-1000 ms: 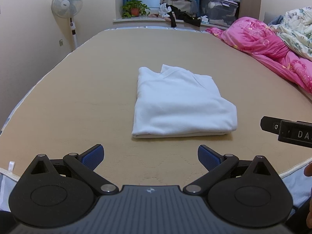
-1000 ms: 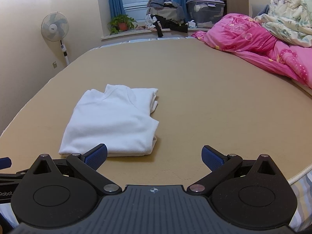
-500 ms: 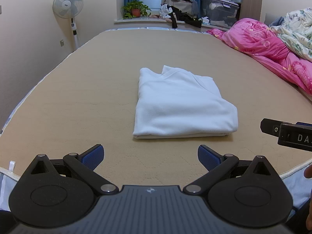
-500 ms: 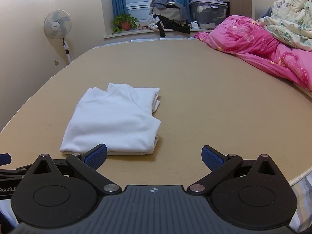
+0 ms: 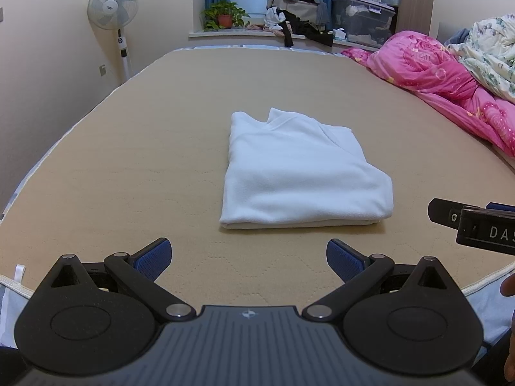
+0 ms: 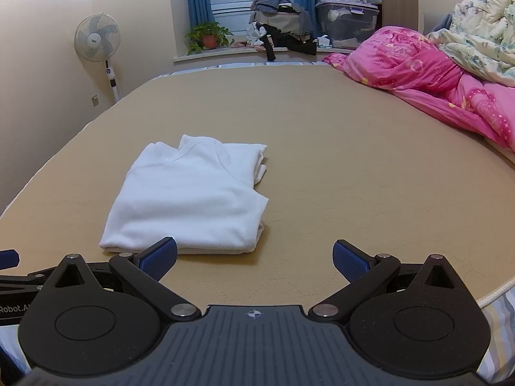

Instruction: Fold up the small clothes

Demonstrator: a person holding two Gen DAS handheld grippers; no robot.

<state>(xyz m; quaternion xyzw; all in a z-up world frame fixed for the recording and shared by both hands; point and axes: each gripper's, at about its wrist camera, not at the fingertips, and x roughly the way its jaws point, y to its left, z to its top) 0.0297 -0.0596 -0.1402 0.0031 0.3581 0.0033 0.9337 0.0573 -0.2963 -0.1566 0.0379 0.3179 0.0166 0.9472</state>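
A white garment [image 5: 299, 173] lies folded into a neat rectangle on the tan mattress [image 5: 135, 160], collar end pointing away from me. My left gripper [image 5: 248, 257] hovers open over the near edge of the bed, a short way in front of the garment's folded edge, holding nothing. In the right wrist view the same white garment [image 6: 193, 196] lies ahead and to the left. My right gripper [image 6: 254, 257] is open too, its left fingertip just in front of the garment's near edge. The right gripper's body [image 5: 476, 225] shows at the left view's right edge.
A pink quilt [image 6: 428, 74] and a floral duvet [image 6: 479, 29] are heaped along the right side of the bed. A standing fan [image 5: 116, 19] is by the left wall. The window sill behind holds a potted plant [image 5: 225, 16], piled clothes and a storage box [image 6: 347, 22].
Both cameras have drifted very slightly; the folded garment lies as before and both grippers have stayed open.
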